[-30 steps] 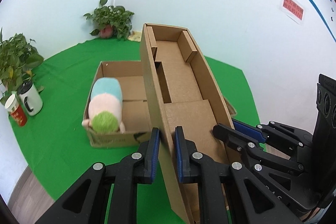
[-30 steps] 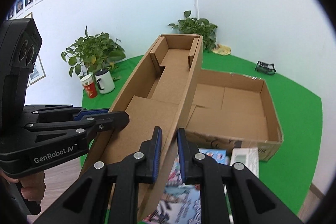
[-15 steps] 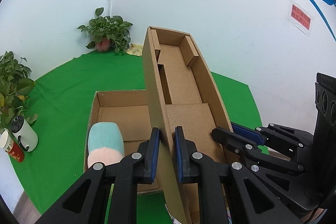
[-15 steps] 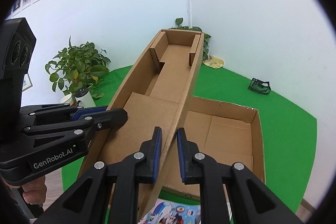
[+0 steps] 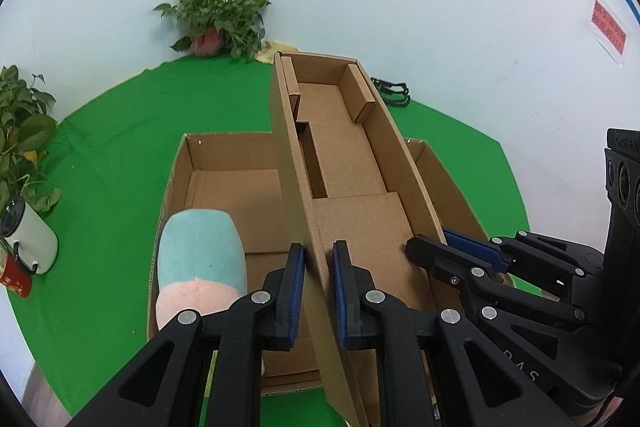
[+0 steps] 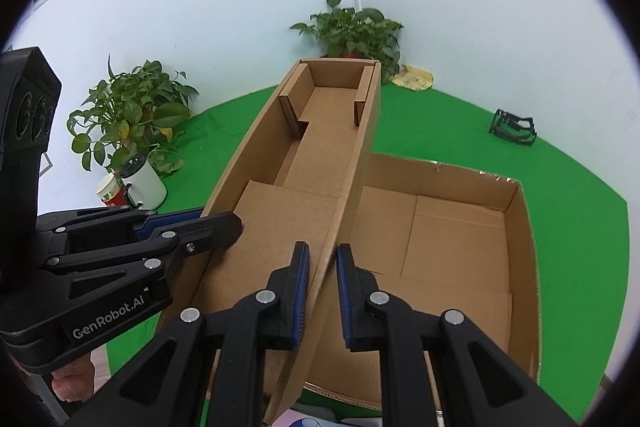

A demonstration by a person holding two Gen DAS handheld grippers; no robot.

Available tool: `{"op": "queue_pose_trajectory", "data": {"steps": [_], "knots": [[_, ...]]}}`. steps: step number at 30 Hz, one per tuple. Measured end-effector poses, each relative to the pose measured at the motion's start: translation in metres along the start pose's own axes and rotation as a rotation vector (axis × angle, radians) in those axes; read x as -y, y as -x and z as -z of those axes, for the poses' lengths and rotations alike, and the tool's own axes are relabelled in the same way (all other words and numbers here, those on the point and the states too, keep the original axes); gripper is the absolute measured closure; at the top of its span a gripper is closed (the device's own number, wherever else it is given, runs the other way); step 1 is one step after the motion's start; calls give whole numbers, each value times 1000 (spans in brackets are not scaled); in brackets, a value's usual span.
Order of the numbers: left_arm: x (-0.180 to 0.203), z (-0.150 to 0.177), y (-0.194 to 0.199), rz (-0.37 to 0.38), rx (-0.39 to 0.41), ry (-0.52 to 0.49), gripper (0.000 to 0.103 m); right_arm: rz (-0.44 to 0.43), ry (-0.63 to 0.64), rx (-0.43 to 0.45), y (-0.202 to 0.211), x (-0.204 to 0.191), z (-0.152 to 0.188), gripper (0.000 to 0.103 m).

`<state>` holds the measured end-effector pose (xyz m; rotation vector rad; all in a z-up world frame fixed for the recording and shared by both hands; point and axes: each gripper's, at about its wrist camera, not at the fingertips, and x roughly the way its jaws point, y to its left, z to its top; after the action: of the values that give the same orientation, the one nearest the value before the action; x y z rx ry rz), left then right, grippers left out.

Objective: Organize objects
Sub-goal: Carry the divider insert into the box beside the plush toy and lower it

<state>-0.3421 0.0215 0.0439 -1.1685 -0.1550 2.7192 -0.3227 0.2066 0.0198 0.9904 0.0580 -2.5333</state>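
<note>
Shallow brown cardboard tray lid point(image 5: 344, 163) is held aloft over the open brown cardboard box point(image 6: 460, 239) on the green tabletop point(image 5: 112, 147). Left gripper point(image 5: 318, 291) and right gripper point(image 6: 322, 291) are each pinched on a side wall. Judged light but flexible; near-corner grips are best. Pastel plush toy point(image 5: 200, 263) sits inside the box and could obstruct seating.

Bright, even indoor light, soft shadows, sharp focus, strong fisheye curvature with dark vignetted corners
</note>
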Motion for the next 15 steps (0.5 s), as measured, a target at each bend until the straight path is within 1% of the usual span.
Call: {"op": "queue_pose_trajectory", "data": {"steps": [8, 9, 15], "knots": [[-24, 15, -61, -17, -77, 28, 92, -22, -49, -102, -48, 14, 7, 91], [-22, 24, -62, -20, -84, 32, 92, -26, -57, -110, -53, 15, 8, 91], [-29, 41, -93, -51, -144, 50, 92, -49, -83, -174, -85, 21, 18, 91]]}}
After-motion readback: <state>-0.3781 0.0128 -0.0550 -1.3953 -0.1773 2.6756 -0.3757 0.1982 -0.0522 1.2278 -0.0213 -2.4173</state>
